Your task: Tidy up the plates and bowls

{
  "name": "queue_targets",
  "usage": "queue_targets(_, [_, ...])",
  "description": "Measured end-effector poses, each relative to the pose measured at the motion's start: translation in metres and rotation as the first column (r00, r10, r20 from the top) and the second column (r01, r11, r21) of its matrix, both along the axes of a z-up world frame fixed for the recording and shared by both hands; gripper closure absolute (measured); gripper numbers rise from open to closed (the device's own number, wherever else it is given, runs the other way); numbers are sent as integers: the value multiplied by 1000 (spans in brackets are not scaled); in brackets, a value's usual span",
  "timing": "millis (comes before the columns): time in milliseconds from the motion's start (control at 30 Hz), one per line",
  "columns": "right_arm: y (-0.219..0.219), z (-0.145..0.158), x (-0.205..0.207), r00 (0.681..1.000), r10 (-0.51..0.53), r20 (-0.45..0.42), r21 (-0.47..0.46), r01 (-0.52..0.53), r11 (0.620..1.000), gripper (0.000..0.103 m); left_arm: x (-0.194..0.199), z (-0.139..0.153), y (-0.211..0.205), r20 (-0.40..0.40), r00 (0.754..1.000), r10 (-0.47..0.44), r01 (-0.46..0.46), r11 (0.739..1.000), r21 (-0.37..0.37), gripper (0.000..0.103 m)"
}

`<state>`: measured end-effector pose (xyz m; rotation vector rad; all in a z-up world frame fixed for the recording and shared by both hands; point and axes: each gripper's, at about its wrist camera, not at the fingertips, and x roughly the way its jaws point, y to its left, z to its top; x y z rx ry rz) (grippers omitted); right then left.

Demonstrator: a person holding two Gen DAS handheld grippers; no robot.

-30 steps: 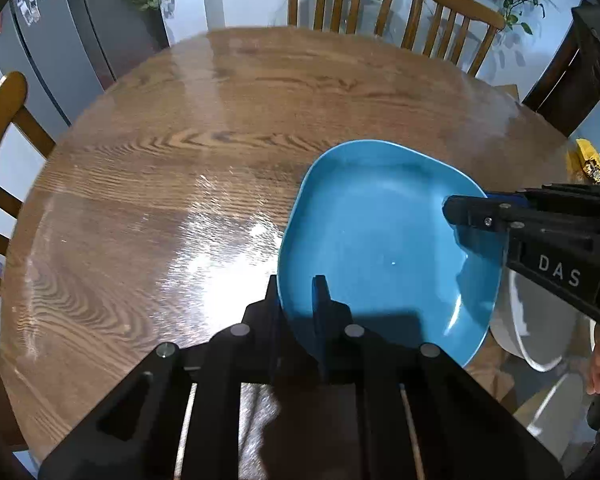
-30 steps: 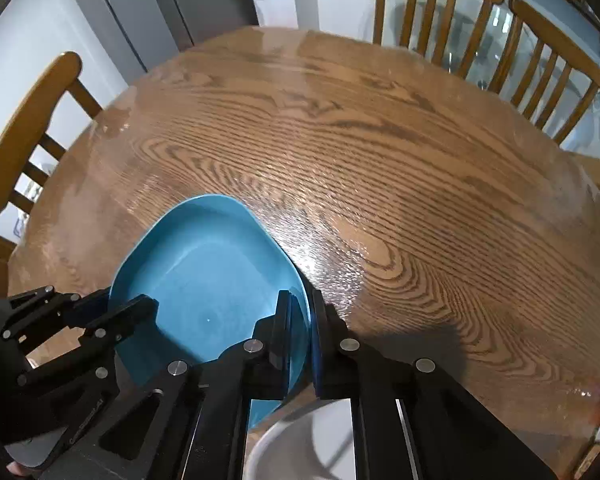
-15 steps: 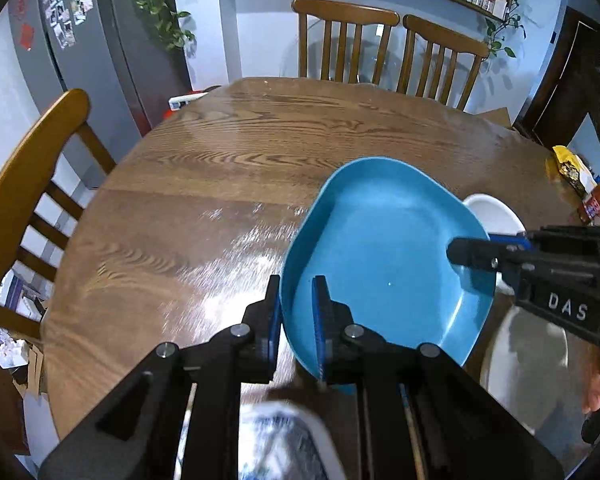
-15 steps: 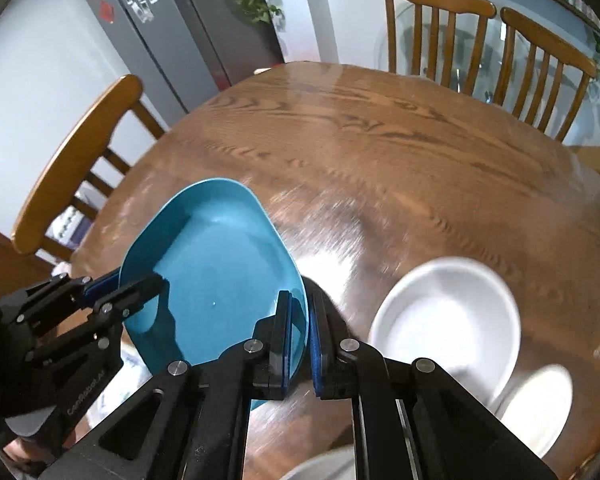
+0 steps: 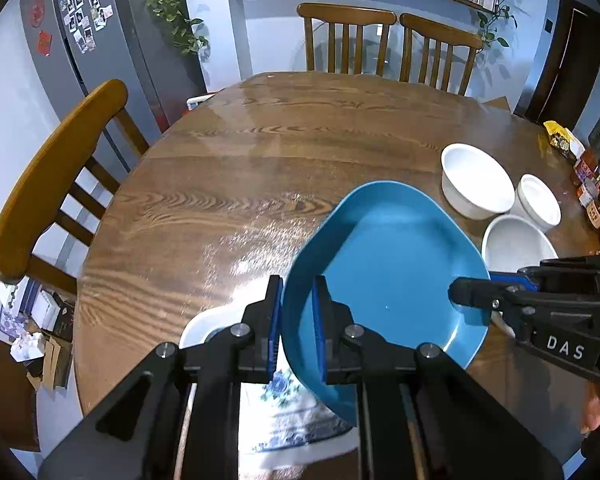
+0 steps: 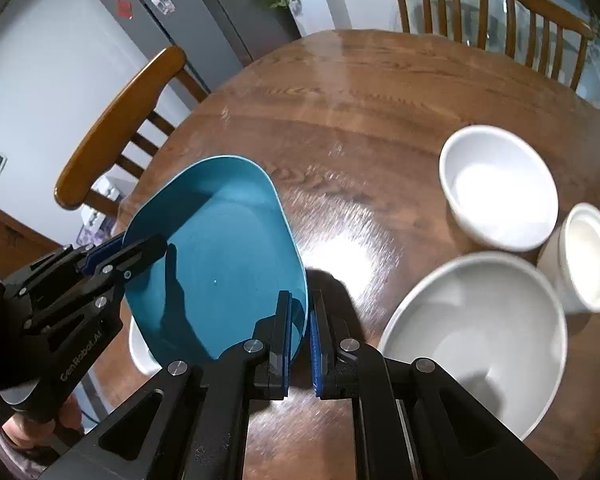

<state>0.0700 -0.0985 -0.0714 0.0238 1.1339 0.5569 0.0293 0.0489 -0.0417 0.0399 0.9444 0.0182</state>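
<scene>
Both tools, left and right, are pinching opposite rims of the plate; it is looking rigid, glossy, breakable, so rim grips are suiting it.

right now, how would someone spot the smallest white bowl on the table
Find the round wooden table and look at the cluster of three white bowls right of the blue plate. The smallest bowl sits at the cluster's outer edge, beside the two wider ones; it is narrower, with straighter sides.
</scene>
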Motion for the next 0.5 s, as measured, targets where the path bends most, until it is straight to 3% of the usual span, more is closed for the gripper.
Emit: queue_targets(500, [42,-25,-29,996,41,-81,35,-38,999,93,-15,-17,45,-44,996,80,-79,997,9,91])
